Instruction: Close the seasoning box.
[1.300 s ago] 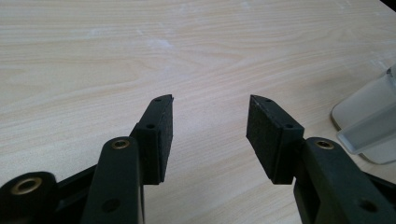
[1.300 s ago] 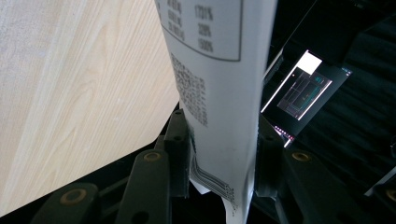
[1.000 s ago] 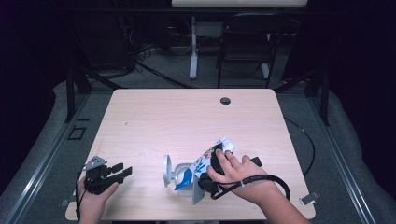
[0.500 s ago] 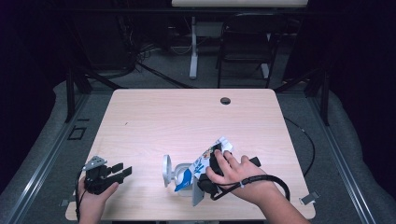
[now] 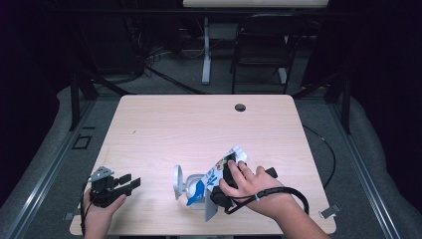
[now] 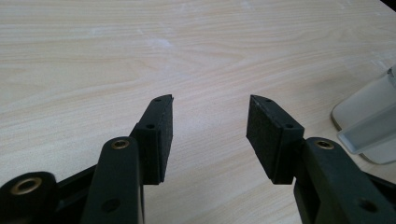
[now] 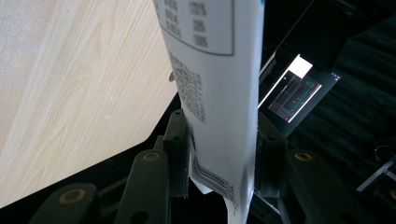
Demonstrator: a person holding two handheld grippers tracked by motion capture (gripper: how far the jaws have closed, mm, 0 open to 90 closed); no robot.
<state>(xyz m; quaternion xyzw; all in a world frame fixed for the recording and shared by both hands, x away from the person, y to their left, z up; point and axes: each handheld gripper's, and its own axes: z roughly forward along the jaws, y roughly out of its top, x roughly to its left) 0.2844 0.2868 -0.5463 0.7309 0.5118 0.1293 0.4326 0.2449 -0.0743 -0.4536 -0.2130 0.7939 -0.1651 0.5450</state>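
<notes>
Right claw clamped on a printed pouch; left claw open and empty at the desk's near left corner.

The right claw (image 7: 219,154) has both jaws closed on the white pouch (image 7: 210,70), which carries a printed table and a code pattern. From the high view, the pouch (image 5: 219,172) lies near the desk's (image 5: 199,129) near edge, right of centre, touching a white round-based object (image 5: 180,183). The left claw (image 5: 127,183) rests with its jaws spread apart above bare wood.
</notes>
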